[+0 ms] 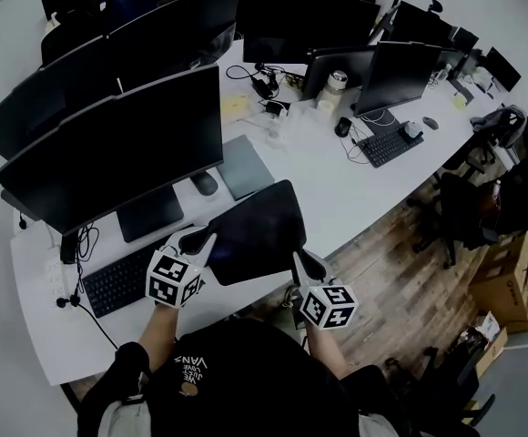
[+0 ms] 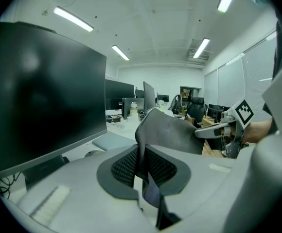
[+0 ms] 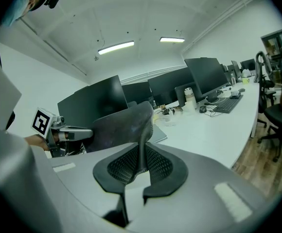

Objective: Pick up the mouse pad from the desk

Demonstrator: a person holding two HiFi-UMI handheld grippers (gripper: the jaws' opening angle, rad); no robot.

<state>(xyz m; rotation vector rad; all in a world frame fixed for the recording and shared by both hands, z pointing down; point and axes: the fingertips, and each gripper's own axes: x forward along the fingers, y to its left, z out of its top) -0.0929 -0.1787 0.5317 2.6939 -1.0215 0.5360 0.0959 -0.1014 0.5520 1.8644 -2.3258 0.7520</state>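
The dark mouse pad (image 1: 257,231) hangs above the white desk (image 1: 355,189), lifted off its surface and held at two corners. My left gripper (image 1: 200,241) is shut on its near left corner. My right gripper (image 1: 298,262) is shut on its near right corner. In the left gripper view the mouse pad (image 2: 172,130) stands pinched edge-on between the left gripper (image 2: 142,166) pads, and the right gripper (image 2: 214,131) grips its far side. The right gripper view shows the mouse pad (image 3: 119,125) clamped in the right gripper (image 3: 142,164), with the left gripper (image 3: 87,131) at the opposite corner.
A large monitor (image 1: 118,153) stands at the left with a black keyboard (image 1: 118,280) in front of it. A mouse (image 1: 204,182) and a grey pad (image 1: 243,165) lie behind the lifted pad. More monitors, another keyboard (image 1: 390,144) and office chairs (image 1: 469,212) fill the right.
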